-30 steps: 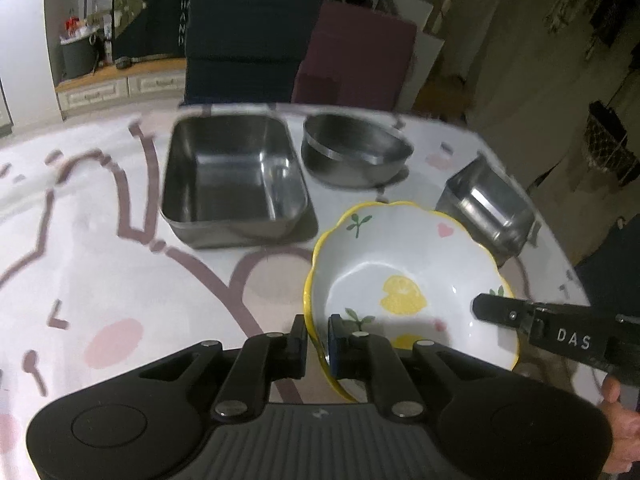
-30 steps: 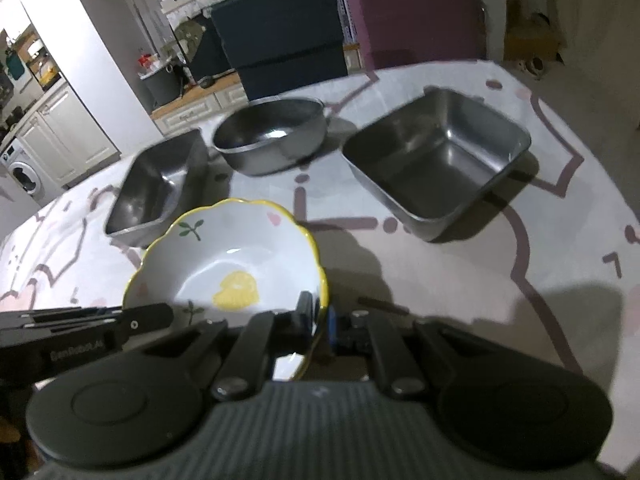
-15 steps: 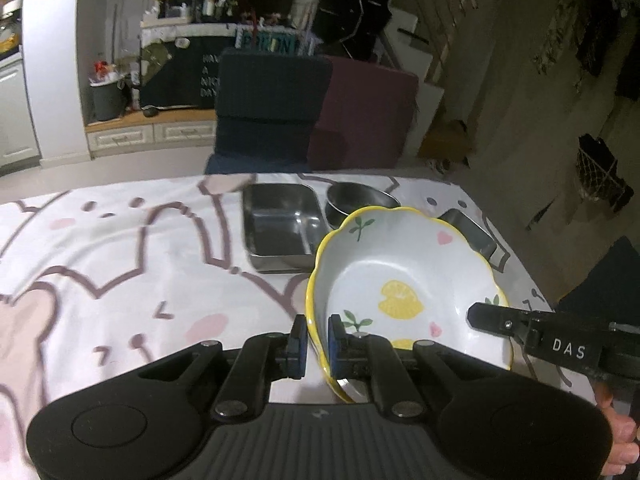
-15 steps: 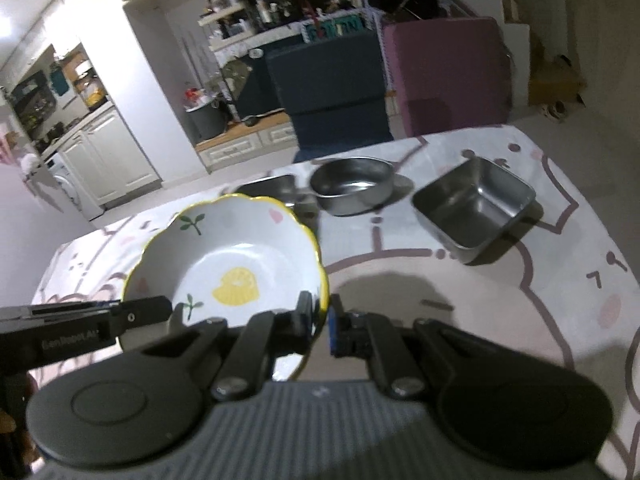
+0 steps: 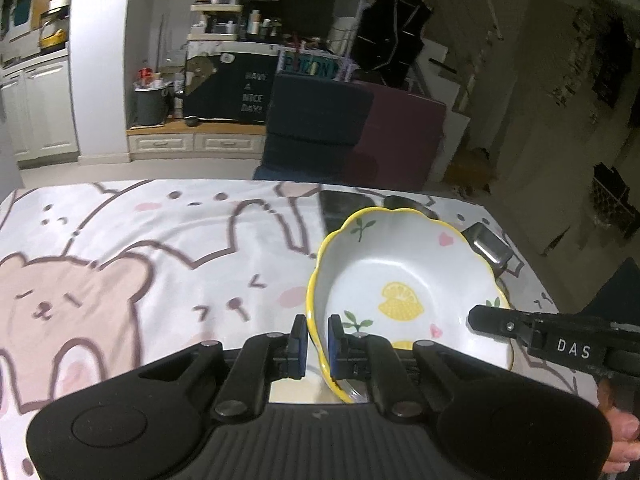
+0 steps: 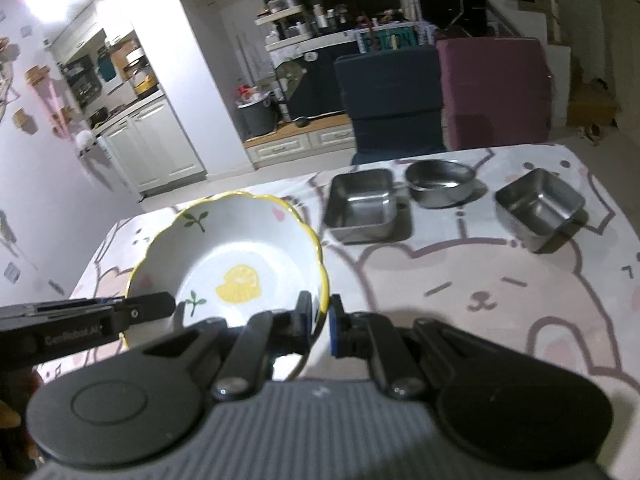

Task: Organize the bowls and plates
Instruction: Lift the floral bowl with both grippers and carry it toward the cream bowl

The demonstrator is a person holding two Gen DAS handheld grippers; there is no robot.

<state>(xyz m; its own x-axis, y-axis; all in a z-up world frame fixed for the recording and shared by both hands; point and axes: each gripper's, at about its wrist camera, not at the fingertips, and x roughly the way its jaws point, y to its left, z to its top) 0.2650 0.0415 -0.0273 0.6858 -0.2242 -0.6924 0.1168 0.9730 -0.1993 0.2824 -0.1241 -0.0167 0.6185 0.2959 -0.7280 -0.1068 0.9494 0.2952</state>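
A white ceramic bowl point(image 5: 404, 276) with a yellow scalloped rim and a lemon print hangs in the air above the table, held from both sides. My left gripper point(image 5: 317, 340) is shut on its left rim. My right gripper point(image 6: 320, 322) is shut on its right rim; the bowl also shows in the right wrist view point(image 6: 236, 264). The right gripper's finger reaches in across the left wrist view point(image 5: 528, 328). A large square steel tray point(image 6: 362, 206), a round steel bowl point(image 6: 440, 182) and a small square steel container point(image 6: 540, 208) stand in a row at the table's far side.
The table wears a white cloth with pink bear drawings point(image 5: 120, 264). A dark blue chair point(image 6: 388, 100) and a maroon chair point(image 6: 492, 92) stand behind the table's far edge. Kitchen cabinets and shelves fill the background.
Both grippers have lifted the lemon bowl up and pulled it back toward the near side, away from the steel containers, which now look smaller and farther off.
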